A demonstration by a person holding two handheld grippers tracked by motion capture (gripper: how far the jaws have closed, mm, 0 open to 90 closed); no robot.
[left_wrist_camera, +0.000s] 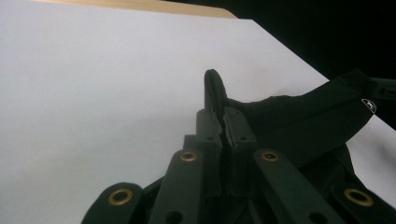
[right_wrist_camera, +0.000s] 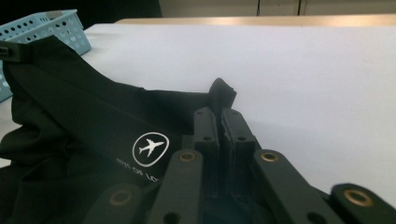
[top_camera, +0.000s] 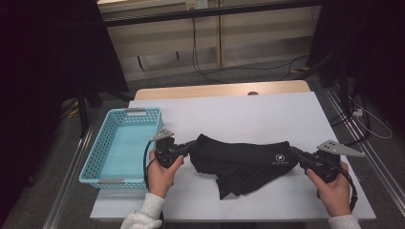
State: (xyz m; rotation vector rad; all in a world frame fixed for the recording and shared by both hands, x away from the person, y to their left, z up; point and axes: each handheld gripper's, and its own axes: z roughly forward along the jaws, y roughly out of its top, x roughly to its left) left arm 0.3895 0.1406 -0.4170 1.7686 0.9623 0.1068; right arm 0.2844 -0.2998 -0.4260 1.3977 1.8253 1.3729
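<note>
Pinching opposite ends of a black garment, the left gripper and the right gripper hold it stretched between them, fingers clenched on its edge. Its middle sags onto the white table, just beside a blue basket

To your left on the white table top you have a light blue perforated plastic basket, standing upright with grey handle strips at its far and near rims; its long side runs along the table's left edge and it holds nothing. You can see one corner of that basket again in the right gripper view. Beyond the white top, a bare wooden strip of table shows along the far edge. Behind the table, black cables trail over the grey floor below pale cabinet panels
</note>
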